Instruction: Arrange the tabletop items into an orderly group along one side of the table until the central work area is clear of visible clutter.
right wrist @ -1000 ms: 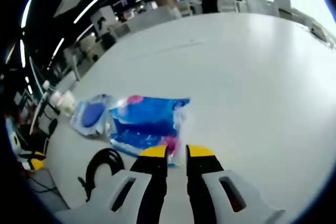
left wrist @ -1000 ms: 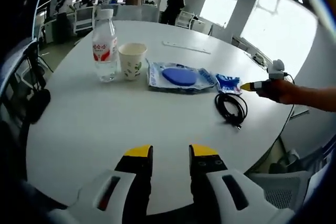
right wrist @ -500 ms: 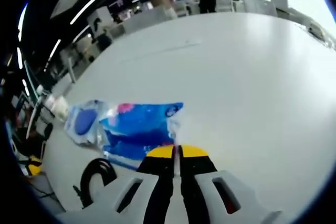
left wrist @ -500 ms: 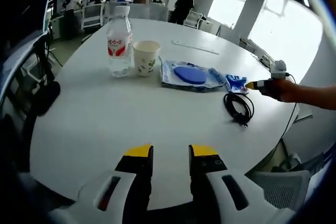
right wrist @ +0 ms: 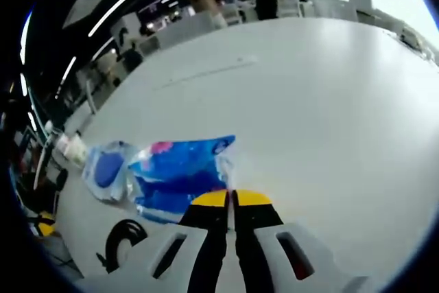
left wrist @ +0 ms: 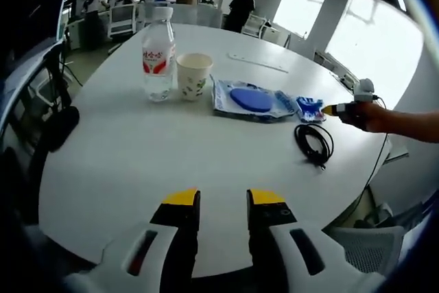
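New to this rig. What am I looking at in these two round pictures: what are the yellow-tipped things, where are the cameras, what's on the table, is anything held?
No robot here: a person holds a two-jaw gripper in each hand, and a fisheye camera rides on each, looking along its jaws.

Left gripper view: the left gripper rises from the bottom, jaws apart, holding nothing. On the white round table stand a water bottle and a paper cup; beside them lie a clear pouch with a blue disc, a blue packet and a coiled black cable. The person's hand comes in from the right.

Right gripper view: the right gripper has its jaws shut on the edge of the blue packet.
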### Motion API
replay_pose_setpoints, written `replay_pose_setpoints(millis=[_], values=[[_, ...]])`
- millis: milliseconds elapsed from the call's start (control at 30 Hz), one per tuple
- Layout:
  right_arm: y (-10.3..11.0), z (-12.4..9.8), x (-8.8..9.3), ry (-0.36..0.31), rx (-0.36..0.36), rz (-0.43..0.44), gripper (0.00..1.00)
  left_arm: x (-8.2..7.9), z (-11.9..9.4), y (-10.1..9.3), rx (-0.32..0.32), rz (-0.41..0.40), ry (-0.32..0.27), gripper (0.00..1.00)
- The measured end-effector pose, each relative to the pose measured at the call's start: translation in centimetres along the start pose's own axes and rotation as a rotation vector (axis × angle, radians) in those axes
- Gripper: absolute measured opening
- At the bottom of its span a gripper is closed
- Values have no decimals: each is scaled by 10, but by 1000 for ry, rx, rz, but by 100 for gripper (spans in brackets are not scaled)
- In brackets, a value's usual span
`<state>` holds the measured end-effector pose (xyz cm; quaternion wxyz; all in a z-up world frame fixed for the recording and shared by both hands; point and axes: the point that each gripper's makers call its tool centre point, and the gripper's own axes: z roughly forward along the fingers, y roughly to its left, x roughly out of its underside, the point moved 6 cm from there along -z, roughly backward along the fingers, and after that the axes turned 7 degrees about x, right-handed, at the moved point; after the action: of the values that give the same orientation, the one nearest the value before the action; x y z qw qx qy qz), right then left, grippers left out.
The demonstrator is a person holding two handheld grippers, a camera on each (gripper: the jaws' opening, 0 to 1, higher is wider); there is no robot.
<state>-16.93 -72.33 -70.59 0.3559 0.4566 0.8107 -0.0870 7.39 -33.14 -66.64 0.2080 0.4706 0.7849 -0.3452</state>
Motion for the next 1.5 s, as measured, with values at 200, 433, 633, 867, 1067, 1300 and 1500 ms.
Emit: replay_pose_setpoints(millis=[200, 433, 633, 867, 1067, 1300, 1500], values=[[-3, 2, -1, 6, -4, -8, 2, -3, 0, 0, 0, 10, -2, 26], [-4, -5, 3, 8, -13, -3, 5, -9, 2, -2, 10, 26, -8, 27], [-3, -16, 3, -1, -26, 9, 7, -16, 2, -3, 22, 45, -21, 27], [12, -44, 7, -42, -104, -86, 14, -24, 1, -2, 36, 79, -36, 28], [20, -71, 18, -62, -152, -140, 22, -28, -2, 1, 46, 115, -39, 30], [38, -106, 34, -136, -244, -161, 33, -31, -8, 6, 48, 143, -51, 32], [52, -128, 59, -129, -277, -173, 43, -31, -15, 11, 55, 121, -71, 35]])
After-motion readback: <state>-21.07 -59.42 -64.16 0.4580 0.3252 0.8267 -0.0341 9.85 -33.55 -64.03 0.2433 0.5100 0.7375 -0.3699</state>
